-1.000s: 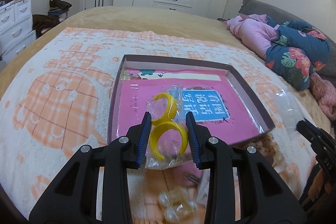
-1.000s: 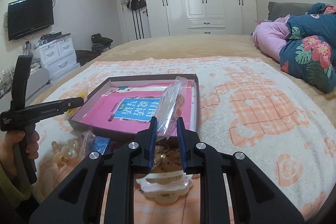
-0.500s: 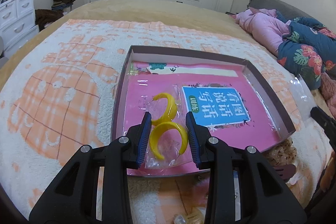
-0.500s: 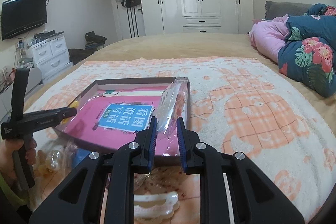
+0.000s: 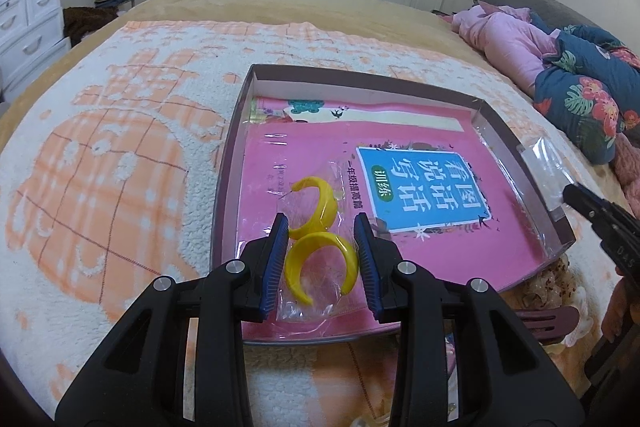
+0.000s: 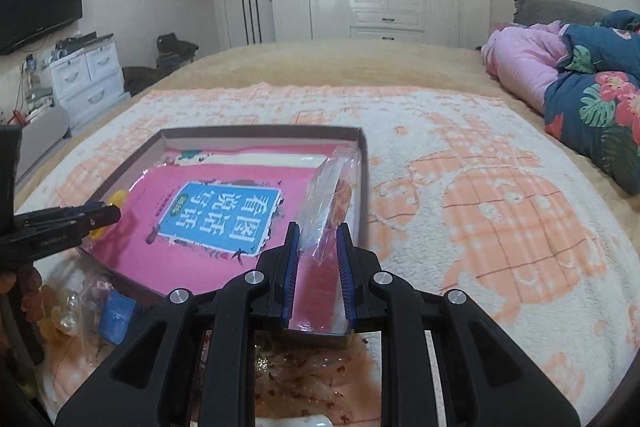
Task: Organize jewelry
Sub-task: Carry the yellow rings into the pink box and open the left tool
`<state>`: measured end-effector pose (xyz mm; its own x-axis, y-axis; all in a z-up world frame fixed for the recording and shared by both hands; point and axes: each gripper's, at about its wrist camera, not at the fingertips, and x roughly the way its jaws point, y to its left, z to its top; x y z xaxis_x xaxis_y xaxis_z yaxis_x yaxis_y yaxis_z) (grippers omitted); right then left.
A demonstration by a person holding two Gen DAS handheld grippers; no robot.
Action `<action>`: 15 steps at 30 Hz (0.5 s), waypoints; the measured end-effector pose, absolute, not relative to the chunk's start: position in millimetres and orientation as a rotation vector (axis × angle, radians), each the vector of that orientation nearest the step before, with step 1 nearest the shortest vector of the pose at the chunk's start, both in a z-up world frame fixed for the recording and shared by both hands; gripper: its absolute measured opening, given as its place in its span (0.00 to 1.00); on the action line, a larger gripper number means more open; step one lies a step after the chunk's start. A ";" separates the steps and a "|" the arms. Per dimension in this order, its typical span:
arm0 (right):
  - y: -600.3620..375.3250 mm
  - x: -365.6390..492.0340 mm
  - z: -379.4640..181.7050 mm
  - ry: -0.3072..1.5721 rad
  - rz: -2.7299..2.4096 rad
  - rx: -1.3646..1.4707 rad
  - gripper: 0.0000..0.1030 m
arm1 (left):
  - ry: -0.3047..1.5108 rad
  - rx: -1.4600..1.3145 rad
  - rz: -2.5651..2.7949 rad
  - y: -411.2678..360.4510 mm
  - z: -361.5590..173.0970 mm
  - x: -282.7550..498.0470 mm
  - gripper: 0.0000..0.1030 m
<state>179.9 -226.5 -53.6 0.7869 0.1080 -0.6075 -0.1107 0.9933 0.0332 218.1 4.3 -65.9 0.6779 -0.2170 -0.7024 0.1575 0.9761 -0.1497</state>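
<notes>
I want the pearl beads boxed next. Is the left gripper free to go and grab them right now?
Probably not: the left gripper is shut on the bag of yellow earrings over the box. The pearl beads lie outside it; the bag must go first.

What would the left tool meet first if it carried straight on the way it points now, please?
Probably the pink book lying in the shallow box: the left tool, shut on the bag of yellow earrings, angles down over it, though depth is unclear.

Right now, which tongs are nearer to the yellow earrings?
Left. The left tongs hold the bag with the yellow earrings between their fingers. The right tongs are across the box, holding another bag.
</notes>
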 end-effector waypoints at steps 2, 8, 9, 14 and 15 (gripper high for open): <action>-225.4 180.9 -56.8 0.662 0.117 -0.006 0.18 | 0.799 -0.081 -0.209 5.3 -65.5 218.0 0.26; -224.6 180.6 -64.6 0.683 0.125 -0.006 0.18 | 0.800 -0.089 -0.201 9.9 -65.4 217.1 0.26; -224.6 180.5 -65.3 0.684 0.123 -0.006 0.18 | 0.800 -0.090 -0.199 10.7 -65.3 216.7 0.26; -227.3 179.7 -68.1 0.698 0.114 0.008 0.18 | 0.796 -0.095 -0.190 13.9 -64.2 215.1 0.27; -228.0 179.9 -68.7 0.701 0.112 0.012 0.19 | 0.795 -0.098 -0.189 14.6 -64.1 214.7 0.27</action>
<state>179.9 -228.0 -68.7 0.7587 0.1071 -0.6426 -0.0990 0.9939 0.0488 214.7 14.6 -64.1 0.6845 -0.2055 -0.6995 0.1320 0.9785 -0.1583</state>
